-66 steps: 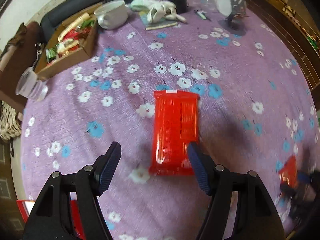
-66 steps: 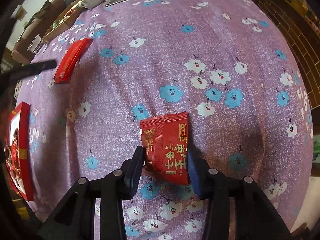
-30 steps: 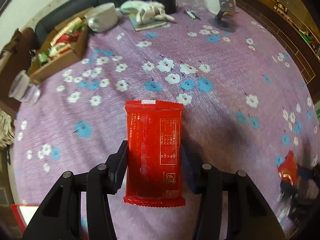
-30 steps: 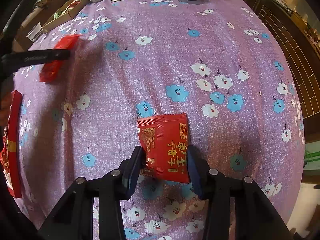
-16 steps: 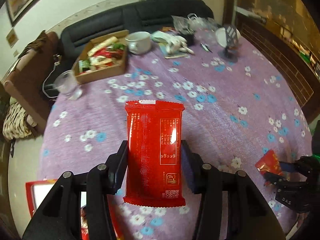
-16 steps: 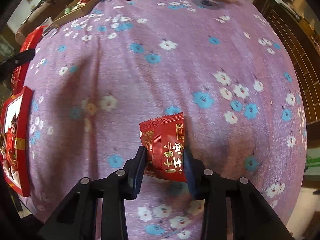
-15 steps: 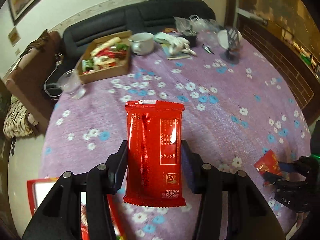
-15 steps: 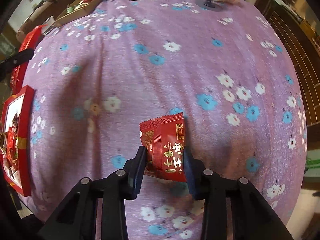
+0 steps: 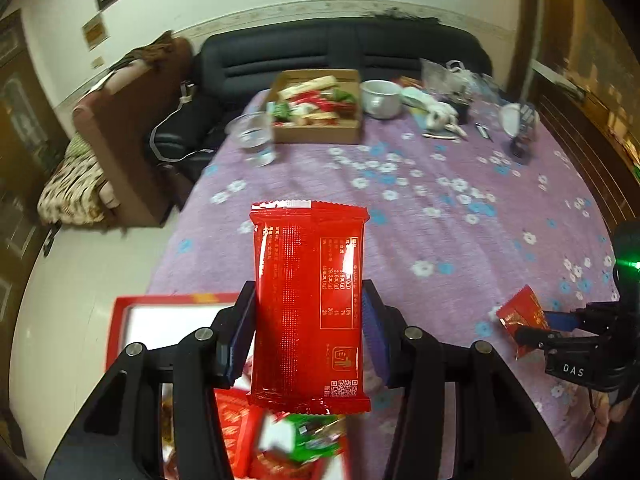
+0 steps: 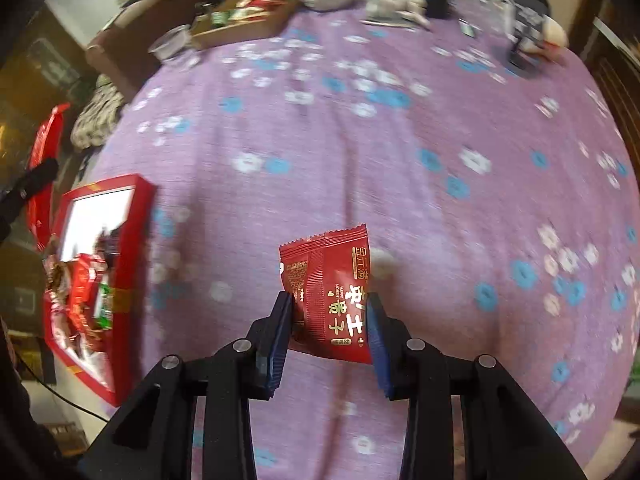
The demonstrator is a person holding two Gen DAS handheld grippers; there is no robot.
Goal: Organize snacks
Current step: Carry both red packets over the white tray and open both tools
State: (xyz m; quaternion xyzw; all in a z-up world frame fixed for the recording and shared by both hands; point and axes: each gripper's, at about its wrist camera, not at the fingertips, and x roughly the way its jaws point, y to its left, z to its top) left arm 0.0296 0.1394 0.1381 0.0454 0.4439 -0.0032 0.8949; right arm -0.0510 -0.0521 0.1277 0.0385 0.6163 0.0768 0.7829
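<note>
Your left gripper (image 9: pixel 308 336) has its fingers clamped on a long red snack packet (image 9: pixel 308 300), held upright above the red box (image 9: pixel 120 312) at the desk's (image 9: pixel 460 240) near edge; your right gripper (image 10: pixel 326 332) has its fingers clamped on a small red sachet (image 10: pixel 330 292), lifted over the purple floral cloth (image 10: pixel 400 160); a cardboard box of snacks (image 9: pixel 318 114) and a white cup (image 9: pixel 380 98) stand at the desk's far end.
</note>
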